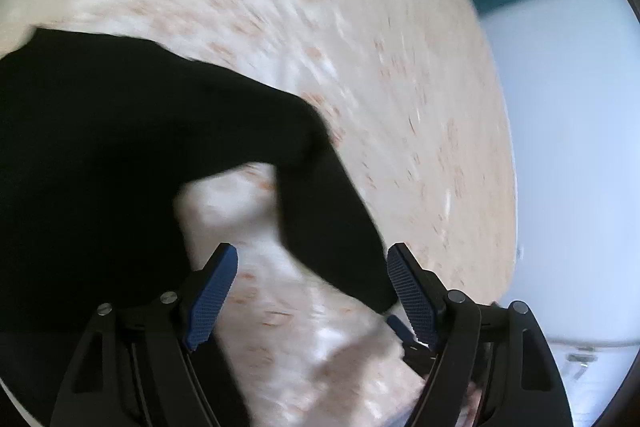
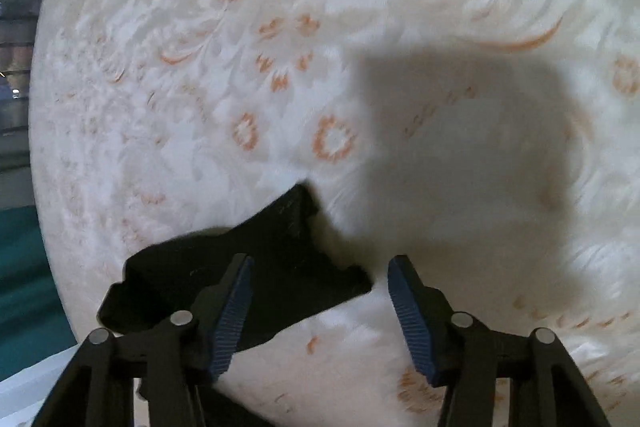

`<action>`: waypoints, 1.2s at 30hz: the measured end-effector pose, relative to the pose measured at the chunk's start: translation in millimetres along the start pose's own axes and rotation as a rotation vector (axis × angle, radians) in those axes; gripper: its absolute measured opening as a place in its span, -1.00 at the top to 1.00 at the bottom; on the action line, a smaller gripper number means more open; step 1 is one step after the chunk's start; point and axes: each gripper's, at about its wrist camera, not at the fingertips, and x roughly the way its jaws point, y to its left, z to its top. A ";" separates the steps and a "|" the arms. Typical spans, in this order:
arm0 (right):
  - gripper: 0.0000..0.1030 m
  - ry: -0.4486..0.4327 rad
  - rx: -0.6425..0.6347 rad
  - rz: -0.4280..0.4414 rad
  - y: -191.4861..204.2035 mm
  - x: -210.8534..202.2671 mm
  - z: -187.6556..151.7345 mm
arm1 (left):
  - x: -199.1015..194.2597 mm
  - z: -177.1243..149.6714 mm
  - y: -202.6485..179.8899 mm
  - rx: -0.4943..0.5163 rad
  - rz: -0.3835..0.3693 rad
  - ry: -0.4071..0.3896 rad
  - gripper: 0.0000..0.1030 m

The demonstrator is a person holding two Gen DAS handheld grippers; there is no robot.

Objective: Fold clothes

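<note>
Your left gripper (image 1: pixel 312 291) stands wide with nothing between its blue pads (image 1: pixel 212 303), above the black garment (image 1: pixel 120 155) spread on the cream floral bedcover (image 1: pixel 360 47). Your right gripper (image 2: pixel 320 311) is also parted and empty, a corner of the garment (image 2: pixel 280 267) lying below its left finger.
</note>
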 end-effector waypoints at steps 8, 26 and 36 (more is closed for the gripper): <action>0.92 0.044 0.117 0.122 -15.7 12.7 5.4 | 71.4 55.8 -71.6 0.091 0.164 0.230 -0.54; 0.91 -0.034 -0.477 0.182 61.0 -56.7 -47.4 | 126.4 33.5 -54.7 -0.122 0.215 0.578 -0.54; 0.91 -0.107 -0.524 0.107 57.0 -70.8 -85.6 | 129.1 5.4 -76.6 -0.077 0.348 0.529 0.92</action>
